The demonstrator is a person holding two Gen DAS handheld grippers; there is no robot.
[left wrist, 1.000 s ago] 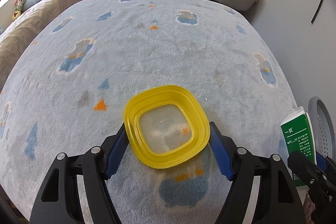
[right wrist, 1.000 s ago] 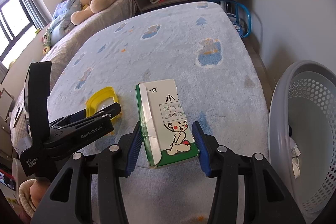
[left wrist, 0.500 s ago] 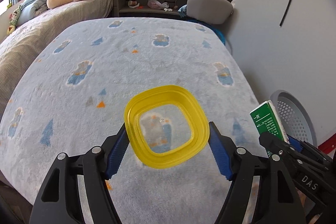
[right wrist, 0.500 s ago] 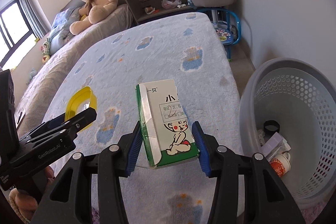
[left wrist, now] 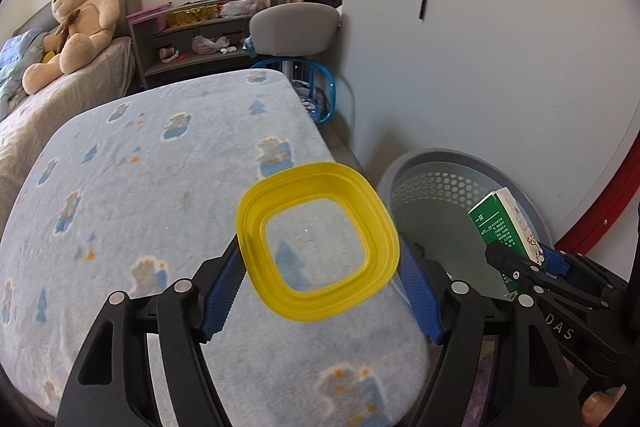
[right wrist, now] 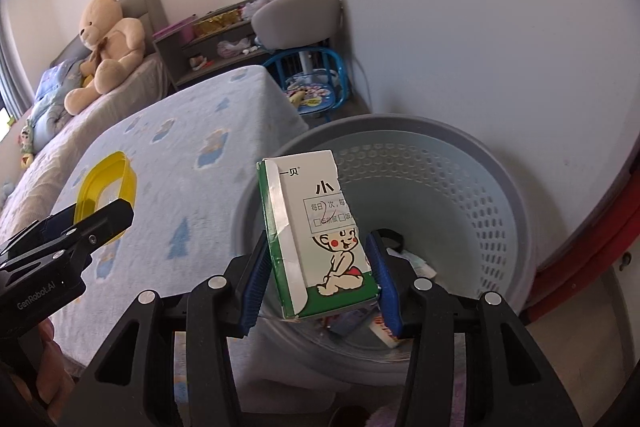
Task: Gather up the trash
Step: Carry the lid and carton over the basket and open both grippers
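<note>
Left gripper (left wrist: 320, 291) clamps a yellow lid (left wrist: 318, 241) between its blue pads, which press the lid's two opposite edges; the lid is square with rounded corners and a clear centre, held in the air over the bed's near corner, just beside the basket. Right gripper (right wrist: 318, 277) is closed on a green-and-white carton (right wrist: 316, 239), pads against its two side faces; the carton stands tilted, its front printed with a cartoon baby, and hangs over the basket's near rim.

Basket (right wrist: 500, 195): grey, round, with perforated walls, standing on the floor between the bed and the wall. Inside, at the bottom, lie a dark ring-like item (right wrist: 390, 237), a piece of paper or wrapper (right wrist: 418, 263) and further scraps partly hidden behind the carton and gripper; what they are cannot be told.

Bed (left wrist: 160, 187): covered by a pale blue fleece blanket with bear and tree prints. Teddy bear (left wrist: 76, 23) sits at the far end against the grey headboard. Beyond the bed stand a grey shelf (left wrist: 200, 43) holding bags and small clutter, a grey chair (left wrist: 294, 31) and a blue-framed stool (right wrist: 316, 87). White wall on the right; a red curved edge (left wrist: 600, 211) shows at the right margin.
</note>
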